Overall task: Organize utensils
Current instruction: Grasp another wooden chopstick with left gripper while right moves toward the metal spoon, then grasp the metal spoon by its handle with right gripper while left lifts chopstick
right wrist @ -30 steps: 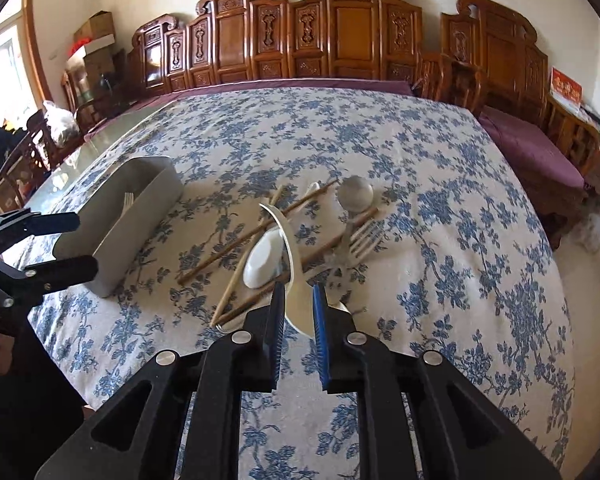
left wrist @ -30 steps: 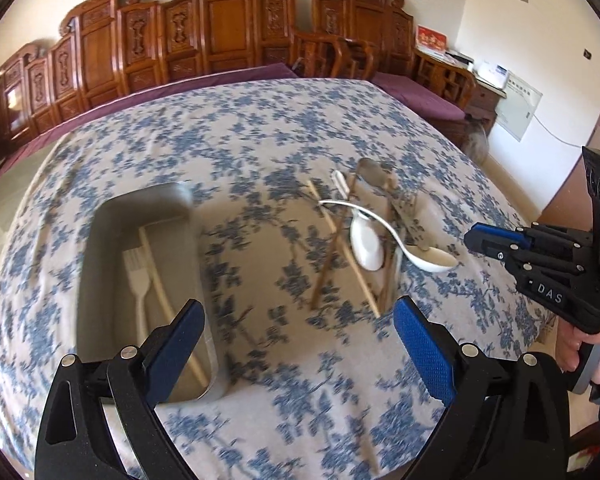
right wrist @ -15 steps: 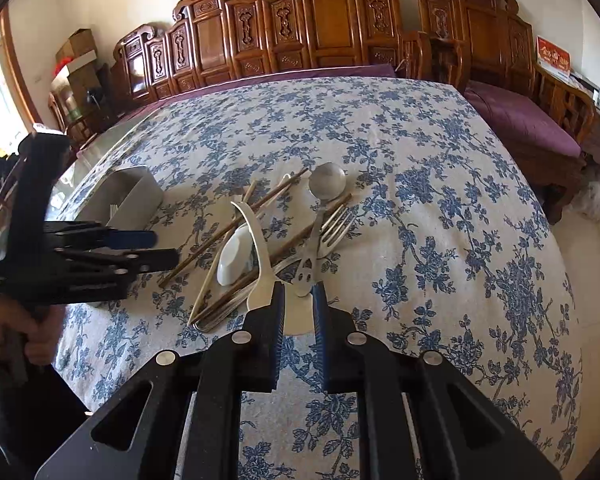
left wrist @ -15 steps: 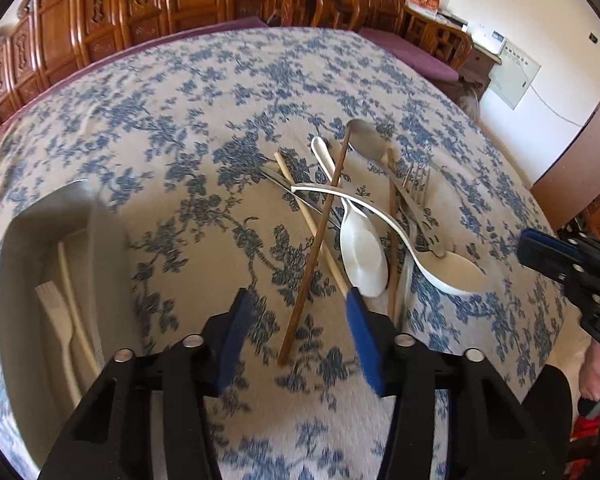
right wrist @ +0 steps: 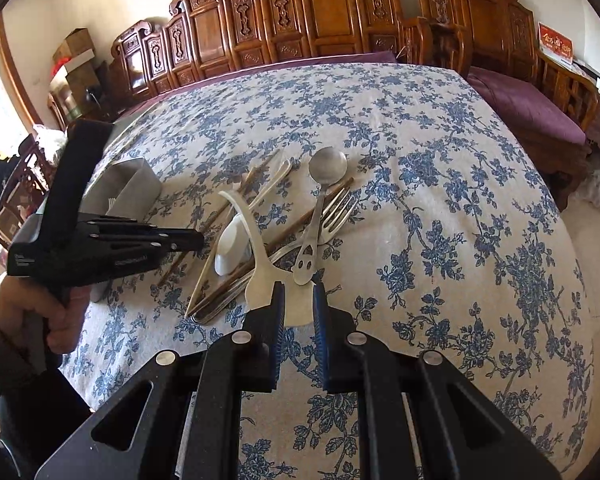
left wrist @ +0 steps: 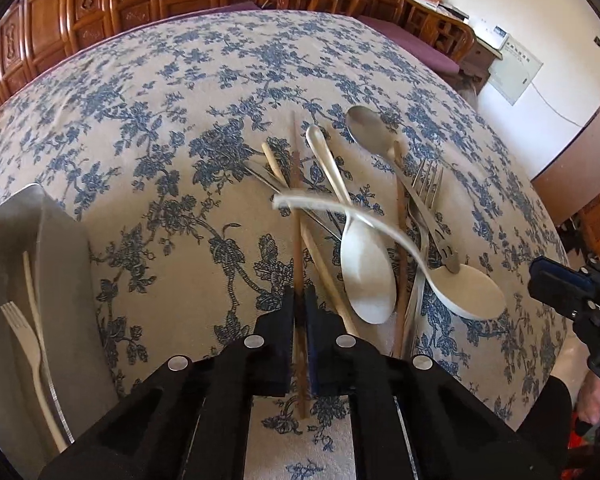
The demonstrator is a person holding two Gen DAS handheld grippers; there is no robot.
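My left gripper is shut on the near part of a dark brown chopstick that lies on the flowered tablecloth at the left of the utensil pile; the same gripper shows from the side in the right wrist view. My right gripper is shut on the bowl of a white curved spoon, whose handle arcs up over the pile. That spoon also appears in the left wrist view, with the right gripper beside it. A grey tray at the left holds a white fork.
The pile also has a pale chopstick, a white soup spoon, a metal spoon, a metal fork and another brown chopstick, crossing each other. Carved wooden chairs ring the table's far side.
My left gripper moved right and down from the tray to the pile and went from wide open to shut on the dark chopstick. The right gripper kept its hold on the white spoon.
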